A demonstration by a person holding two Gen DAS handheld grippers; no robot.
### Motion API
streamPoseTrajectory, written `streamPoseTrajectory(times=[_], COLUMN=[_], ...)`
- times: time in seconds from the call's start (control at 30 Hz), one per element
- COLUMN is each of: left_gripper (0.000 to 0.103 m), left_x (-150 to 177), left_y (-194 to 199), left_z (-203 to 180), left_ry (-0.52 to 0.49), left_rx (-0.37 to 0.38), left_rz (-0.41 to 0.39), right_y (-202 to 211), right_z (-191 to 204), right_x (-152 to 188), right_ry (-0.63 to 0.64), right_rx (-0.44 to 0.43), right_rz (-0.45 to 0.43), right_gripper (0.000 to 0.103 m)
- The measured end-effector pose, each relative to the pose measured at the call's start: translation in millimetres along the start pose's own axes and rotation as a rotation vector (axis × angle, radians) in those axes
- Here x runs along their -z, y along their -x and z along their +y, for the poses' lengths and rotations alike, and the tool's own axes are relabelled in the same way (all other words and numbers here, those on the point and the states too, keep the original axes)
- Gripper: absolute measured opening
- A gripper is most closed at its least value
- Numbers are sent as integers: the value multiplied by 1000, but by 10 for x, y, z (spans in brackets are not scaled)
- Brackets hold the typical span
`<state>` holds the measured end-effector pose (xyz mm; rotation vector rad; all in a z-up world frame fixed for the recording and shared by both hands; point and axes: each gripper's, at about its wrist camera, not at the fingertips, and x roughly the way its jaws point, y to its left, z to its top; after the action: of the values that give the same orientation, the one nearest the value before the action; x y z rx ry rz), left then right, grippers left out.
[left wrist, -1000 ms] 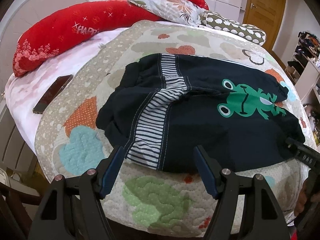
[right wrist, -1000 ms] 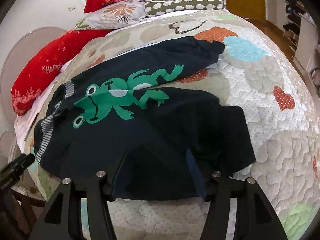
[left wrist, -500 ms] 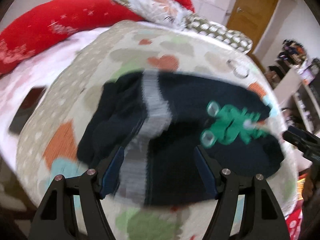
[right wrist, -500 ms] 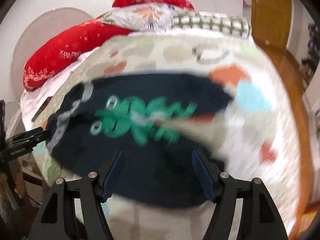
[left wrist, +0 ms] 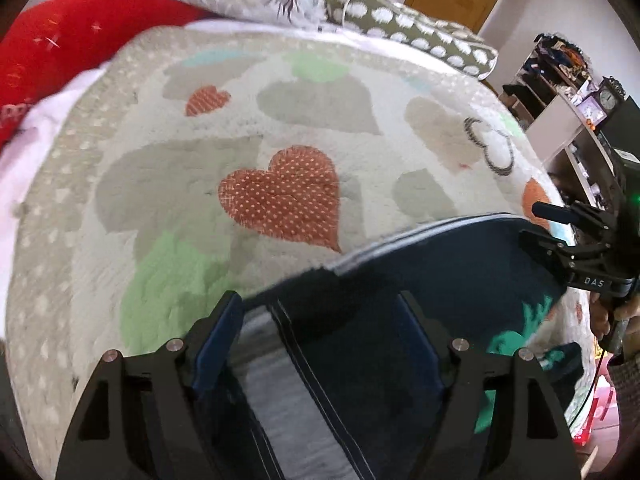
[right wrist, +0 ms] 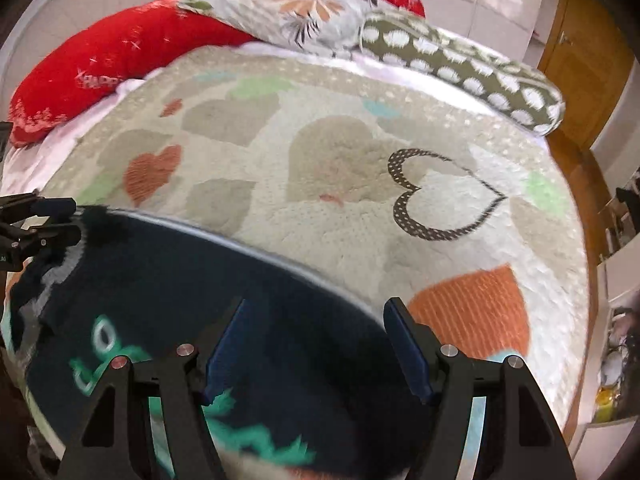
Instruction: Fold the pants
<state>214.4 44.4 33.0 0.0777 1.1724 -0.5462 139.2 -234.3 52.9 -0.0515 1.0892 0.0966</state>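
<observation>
Dark navy pants with a grey striped waistband and a green frog print lie flat on the heart-patterned quilt. My left gripper hovers over the waistband end near the pants' far edge; its jaws are opening, with fabric below them and nothing pinched. My right gripper stands open above the leg end, its fingertips near the same far edge. Each gripper shows in the other's view: the right gripper at the right side, the left gripper at the left side.
A long red pillow, a floral pillow and a dotted bolster line the far side of the bed. A wooden door and cluttered shelves stand to the right. Bare quilt lies beyond the pants.
Both grippers have swept forward from the near edge of the pants to their far edge. The pants lie as before, and both jaws stand a little wider.
</observation>
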Motion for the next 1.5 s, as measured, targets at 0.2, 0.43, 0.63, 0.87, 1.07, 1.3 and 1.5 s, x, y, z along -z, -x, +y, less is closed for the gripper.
streamPoseTrajectory(times=[0.2, 0.43, 0.63, 0.87, 1.07, 1.3, 1.5], left_gripper=[78, 6, 6, 6, 6, 9, 15], left_x=[-18, 78, 239, 659, 1390, 2157, 2550], left_y=[-336, -155, 311, 973, 1231, 1062, 904], left_z=[-115, -331, -439, -758, -918, -825, -632], left_ry=[-142, -231, -226, -281, -300, -198, -61], left_rx=[-68, -92, -124, -182, -242, -235, -193], left_rz=[73, 10, -98, -237, -314, -272, -209], right_y=[-432, -332, 59, 792, 1197, 1255, 1008], right_z=[-21, -5, 91, 280, 541, 820, 924], right_x=[-66, -36, 30, 329, 886, 1723, 2224], right_ry=[31, 0, -10, -11, -10, -69, -171], right_rx=[12, -72, -31, -32, -51, -116, -190], right_rz=[60, 35, -49, -159, -216, -210, -159], right_gripper=[73, 5, 5, 5, 5, 5, 6])
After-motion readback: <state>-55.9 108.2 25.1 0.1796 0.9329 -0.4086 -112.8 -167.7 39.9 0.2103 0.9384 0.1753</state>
